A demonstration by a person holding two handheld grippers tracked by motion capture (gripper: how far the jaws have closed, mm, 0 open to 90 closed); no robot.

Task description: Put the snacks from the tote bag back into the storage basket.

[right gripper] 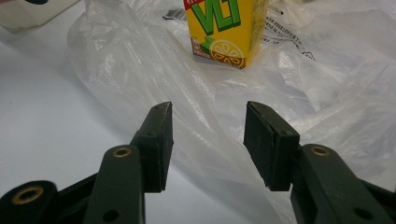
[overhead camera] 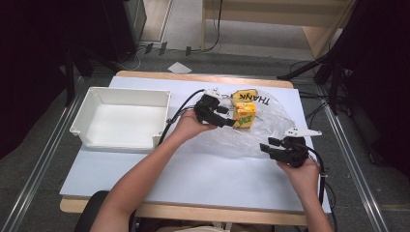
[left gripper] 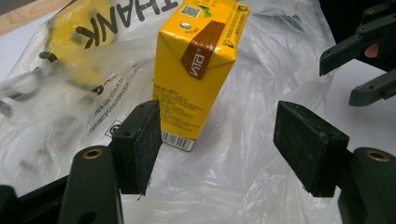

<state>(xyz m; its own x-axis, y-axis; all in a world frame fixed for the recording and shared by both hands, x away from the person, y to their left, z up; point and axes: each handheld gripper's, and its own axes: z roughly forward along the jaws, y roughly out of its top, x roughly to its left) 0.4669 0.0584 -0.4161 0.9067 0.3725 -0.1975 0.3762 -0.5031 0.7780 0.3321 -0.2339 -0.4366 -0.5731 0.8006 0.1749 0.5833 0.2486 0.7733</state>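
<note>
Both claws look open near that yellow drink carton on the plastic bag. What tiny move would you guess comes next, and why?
Probably the left gripper eases forward and closes on the yellow carton. Its jaws stand open, one pad beside the carton's lower edge, nothing gripped. The carton stands upright on the clear plastic bag. The right gripper, also open, hovers over the bag's near edge.

I see a white counter (overhead camera: 193,179) carrying a clear plastic bag (overhead camera: 251,137) spread flat ahead of my right tool (overhead camera: 269,143), with an empty white tray (overhead camera: 123,118) lying left of my left tool (overhead camera: 226,117).
</note>
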